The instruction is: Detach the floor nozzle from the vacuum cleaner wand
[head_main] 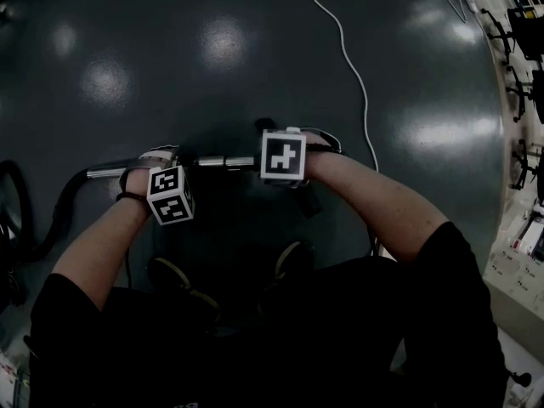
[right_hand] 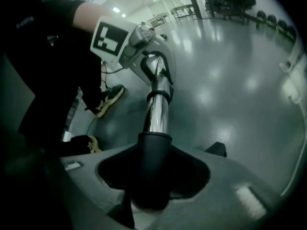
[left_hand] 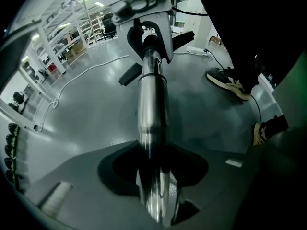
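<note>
- Head view: a chrome metal vacuum wand [head_main: 225,161] lies level in the air from 9 to 3 o'clock, above the glossy dark grey floor [head_main: 212,49].
- The left gripper [head_main: 161,170] is clamped on the wand near 9 o'clock. The right gripper [head_main: 287,161] is clamped at the end nearer centre. Marker cubes and wrists hide both sets of jaws here.
- Both forearms reach in from 6 o'clock with the wrists bent down. A black ribbed hose [head_main: 51,219] curves off toward 8 o'clock and is cut by the edge. Two dark shoes [head_main: 174,272] sit at 6 o'clock, and a thin white cable [head_main: 353,66] runs off toward 12.
- The nozzle cannot be made out against the dark floor in this view.
- Left gripper view: the left gripper [left_hand: 153,176] points steeply down with its jaws closed onto the wand [left_hand: 152,109]. The tube rises toward 12 o'clock into the right gripper [left_hand: 146,32].
- Beyond that, a flat black plastic floor nozzle [left_hand: 130,74] crosses from 10 toward 1 o'clock, partly covered by the gripper. A shoe [left_hand: 230,83] stands at 3 o'clock.
- Right gripper view: the right gripper [right_hand: 153,176] grips a black plastic collar [right_hand: 153,162] at the wand's end. The chrome tube [right_hand: 157,114] runs up to the left gripper [right_hand: 156,66] near 12 o'clock.
- A black edge [right_hand: 217,149] at 4 o'clock is too cut off to name.
</note>
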The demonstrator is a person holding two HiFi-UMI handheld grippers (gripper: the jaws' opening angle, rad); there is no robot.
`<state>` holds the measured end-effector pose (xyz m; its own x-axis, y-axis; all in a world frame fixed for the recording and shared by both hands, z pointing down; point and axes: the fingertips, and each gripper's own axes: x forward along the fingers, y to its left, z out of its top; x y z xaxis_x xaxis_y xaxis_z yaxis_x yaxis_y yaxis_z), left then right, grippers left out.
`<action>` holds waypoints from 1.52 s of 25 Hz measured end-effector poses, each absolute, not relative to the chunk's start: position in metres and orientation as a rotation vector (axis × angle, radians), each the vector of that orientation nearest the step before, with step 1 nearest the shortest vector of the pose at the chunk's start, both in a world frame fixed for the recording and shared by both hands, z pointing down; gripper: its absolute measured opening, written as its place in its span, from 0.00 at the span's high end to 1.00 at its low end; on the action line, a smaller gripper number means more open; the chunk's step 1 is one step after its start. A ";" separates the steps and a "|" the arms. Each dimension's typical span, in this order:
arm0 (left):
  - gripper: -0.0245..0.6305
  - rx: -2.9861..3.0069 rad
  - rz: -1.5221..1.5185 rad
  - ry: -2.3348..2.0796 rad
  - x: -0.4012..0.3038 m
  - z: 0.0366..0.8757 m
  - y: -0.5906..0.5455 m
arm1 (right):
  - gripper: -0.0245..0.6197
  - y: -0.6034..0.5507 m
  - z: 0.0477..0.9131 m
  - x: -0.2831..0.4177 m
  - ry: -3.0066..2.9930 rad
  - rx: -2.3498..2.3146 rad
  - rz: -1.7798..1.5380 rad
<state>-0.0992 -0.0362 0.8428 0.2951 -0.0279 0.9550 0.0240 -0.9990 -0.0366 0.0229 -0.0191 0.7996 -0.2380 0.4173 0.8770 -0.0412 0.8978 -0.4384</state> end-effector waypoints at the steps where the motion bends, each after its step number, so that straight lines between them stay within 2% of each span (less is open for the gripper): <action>1: 0.72 -2.503 -1.834 0.001 -0.099 0.841 -0.037 | 0.71 -0.021 0.799 0.021 -1.771 -0.248 0.367; 13: 0.72 -2.668 -1.833 0.002 -0.095 0.823 -0.049 | 0.77 -0.082 0.800 0.032 -1.647 0.127 -0.592; 15: 0.72 -2.648 -1.826 0.039 -0.095 0.824 -0.054 | 0.77 -0.082 0.803 0.032 -1.702 0.109 -0.518; 19: 0.72 -2.589 -1.815 0.059 -0.096 0.821 -0.058 | 0.78 -0.065 0.798 0.025 -1.854 -0.006 -0.112; 26: 0.72 -2.568 -1.816 0.109 -0.096 0.818 -0.064 | 0.78 -0.063 0.785 0.024 -1.863 -0.183 0.225; 32: 0.72 -2.502 -1.821 0.133 -0.092 0.820 -0.062 | 0.78 -0.042 0.774 0.030 -1.779 -0.336 0.693; 34: 0.72 -2.528 -1.819 0.134 -0.092 0.818 -0.063 | 0.78 -0.046 0.771 0.028 -1.791 -0.322 0.665; 38: 0.72 -2.581 -1.805 0.097 -0.093 0.812 -0.064 | 0.78 -0.053 0.769 0.020 -1.846 -0.199 0.314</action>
